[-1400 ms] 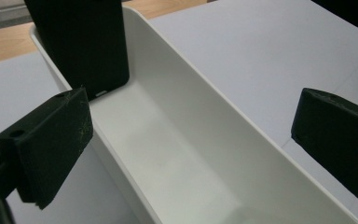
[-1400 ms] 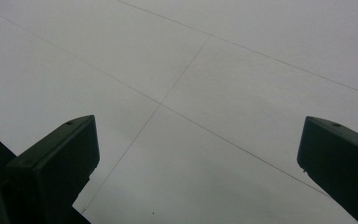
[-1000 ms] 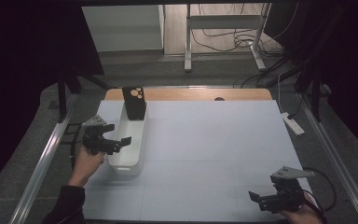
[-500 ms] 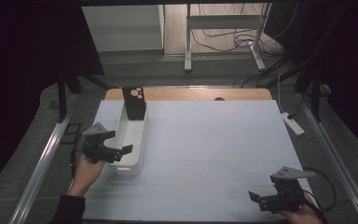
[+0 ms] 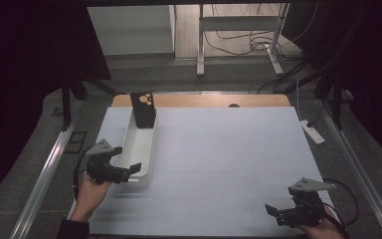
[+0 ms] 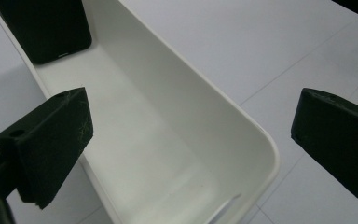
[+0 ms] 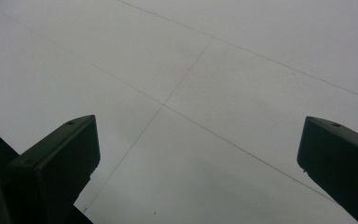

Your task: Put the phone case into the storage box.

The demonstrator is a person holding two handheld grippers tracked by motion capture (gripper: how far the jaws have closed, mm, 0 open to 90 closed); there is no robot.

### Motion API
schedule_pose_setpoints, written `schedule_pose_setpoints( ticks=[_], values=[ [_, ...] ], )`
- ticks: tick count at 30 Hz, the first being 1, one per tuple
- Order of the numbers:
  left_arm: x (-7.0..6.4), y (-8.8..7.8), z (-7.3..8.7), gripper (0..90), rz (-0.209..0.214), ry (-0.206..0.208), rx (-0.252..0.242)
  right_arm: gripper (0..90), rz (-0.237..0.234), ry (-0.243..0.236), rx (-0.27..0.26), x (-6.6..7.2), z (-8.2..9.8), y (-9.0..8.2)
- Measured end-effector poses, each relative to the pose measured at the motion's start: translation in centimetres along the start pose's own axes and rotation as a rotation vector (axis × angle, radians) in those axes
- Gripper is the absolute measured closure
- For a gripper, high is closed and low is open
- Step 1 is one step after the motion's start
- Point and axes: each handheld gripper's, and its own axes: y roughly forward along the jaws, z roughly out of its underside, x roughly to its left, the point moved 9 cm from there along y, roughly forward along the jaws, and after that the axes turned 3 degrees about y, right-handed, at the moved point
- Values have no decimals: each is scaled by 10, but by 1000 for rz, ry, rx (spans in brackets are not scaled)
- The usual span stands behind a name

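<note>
moved back toward the near edge of the worktop (image 5: 229,149) since a second ago: left gripper (image 5: 124,172), drawn along the white tray (image 5: 149,144) from its middle down to its near end, jaws wide apart and holding nothing. now straddling the tray's rounded near corner, one jaw over the inside, the other out over the bare worktop. long axis of the tray running away from that gripper toward the far edge, with a black block (image 5: 143,109) standing upright at its far end, pale round spots on top, possibly a small speaker. tray otherwise bare, glossy, thin-walled. right gripper (image 5: 278,213) well apart at the near right corner, parked low, jaws also spread and gripping nothing. left hand (image 5: 92,189) clearly nearer the tray.
</note>
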Motion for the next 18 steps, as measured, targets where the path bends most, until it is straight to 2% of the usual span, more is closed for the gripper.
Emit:
schedule_pose_setpoints(
  ticks=[10,18],
  values=[
    [-12,-8,6,0,-7,15,-6,0,1,-7,-1,0,0,0],
    [-22,-14,14,0,2,2,-2,0,2,-7,-3,0,0,0]
  ],
)
